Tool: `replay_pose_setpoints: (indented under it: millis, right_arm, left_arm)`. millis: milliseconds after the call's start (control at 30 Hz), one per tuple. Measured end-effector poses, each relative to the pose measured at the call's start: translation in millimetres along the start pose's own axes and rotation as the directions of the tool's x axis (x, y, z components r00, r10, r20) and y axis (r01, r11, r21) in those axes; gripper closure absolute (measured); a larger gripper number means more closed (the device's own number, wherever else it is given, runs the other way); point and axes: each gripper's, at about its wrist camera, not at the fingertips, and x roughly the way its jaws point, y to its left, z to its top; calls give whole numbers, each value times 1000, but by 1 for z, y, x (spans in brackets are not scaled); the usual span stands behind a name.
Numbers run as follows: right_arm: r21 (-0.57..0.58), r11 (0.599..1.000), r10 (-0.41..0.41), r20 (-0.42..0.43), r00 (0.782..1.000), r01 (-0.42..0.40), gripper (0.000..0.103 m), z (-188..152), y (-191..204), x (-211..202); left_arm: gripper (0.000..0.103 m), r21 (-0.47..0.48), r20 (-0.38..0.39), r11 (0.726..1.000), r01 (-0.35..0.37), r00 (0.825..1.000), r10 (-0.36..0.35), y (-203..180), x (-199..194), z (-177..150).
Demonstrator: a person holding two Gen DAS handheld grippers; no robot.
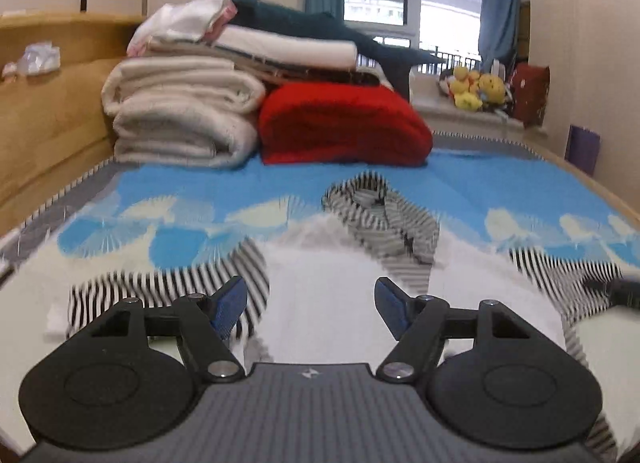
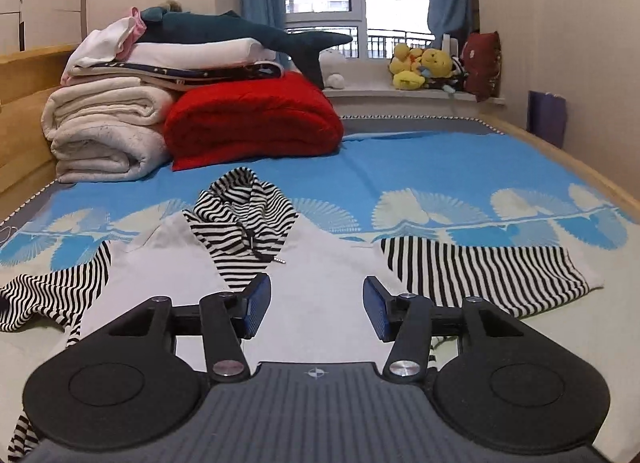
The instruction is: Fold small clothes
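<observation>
From the left wrist view, the left gripper (image 1: 310, 307) hangs low over the bed with its blue-padded jaws wide apart and nothing between them. Under it lies the small hooded top (image 1: 320, 303), white in the body with black-and-white striped sleeves and hood, spread flat on the blue patterned bedspread (image 1: 500, 187). One striped sleeve (image 1: 168, 295) stretches out to the left, just past the left finger. The picture is smeared, so finer detail is hard to read. Behind, cream blankets (image 1: 180, 119) sit beside a red quilt (image 1: 344, 127).

From the right wrist view, the right gripper (image 2: 317, 305) also has its jaws apart and empty, hovering over the white chest of the top (image 2: 320, 283). The striped hood (image 2: 244, 215) is crumpled ahead of the left finger, and the other striped sleeve (image 2: 488, 271) lies flat to the right. A plush shark (image 2: 240, 29) tops the pile by the window.
</observation>
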Motion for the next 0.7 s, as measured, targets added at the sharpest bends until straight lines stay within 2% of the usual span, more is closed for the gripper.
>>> replay_pose_setpoints:
  millis: [133, 233, 333, 400, 433, 467, 500, 533, 567, 633, 667, 700]
  right_arm:
    - [16, 1000, 0, -21, 1000, 1, 50, 0, -6, 5]
    - [33, 999, -4, -29, 1000, 5, 50, 0, -11, 7]
    - [43, 999, -16, -33, 999, 17, 50, 0, -15, 6]
    - [43, 999, -18, -35, 999, 20, 50, 0, -17, 5]
    - [41, 999, -24, -34, 999, 26, 50, 0, -17, 5]
    - [35, 999, -33, -33, 999, 35, 50, 0, -18, 4]
    - [32, 999, -41, -35, 999, 43, 50, 0, -19, 3]
    - [33, 998, -44, -39, 998, 45, 51, 0, -20, 3]
    - [29, 999, -40, -42, 998, 41, 51, 0, -20, 2]
    - [-4, 1000, -29, -44, 999, 29, 52, 6, -16, 3]
    - [-10, 1000, -27, -45, 999, 27, 54, 10, -14, 3]
    - [-5, 1000, -14, -48, 999, 14, 60, 17, -10, 5]
  left_arm:
    - [28, -26, 41, 1000, 13, 999, -12, 3, 27, 54]
    - [29, 21, 64, 1000, 13, 998, -14, 5, 58, 78]
    - [39, 68, 62, 997, 28, 998, -33, 15, 93, 75]
    - [51, 105, 49, 994, 34, 998, -39, 24, 115, 57]
    - [53, 120, 40, 992, 38, 998, -43, 30, 125, 44]
    - [60, 130, 6, 991, 42, 999, -43, 37, 135, 31]
    - [75, 127, -88, 991, 40, 996, -29, 44, 151, 21]
    - [77, 93, -168, 995, 29, 986, -13, 52, 164, 19]
    - [77, 14, -198, 999, 34, 980, -30, 68, 174, 18]
    - [77, -77, -218, 997, 19, 975, -35, 92, 187, 19]
    - [77, -95, -226, 995, -13, 974, -8, 103, 193, 20]
    - [77, -108, -240, 993, -55, 970, 27, 115, 199, 19]
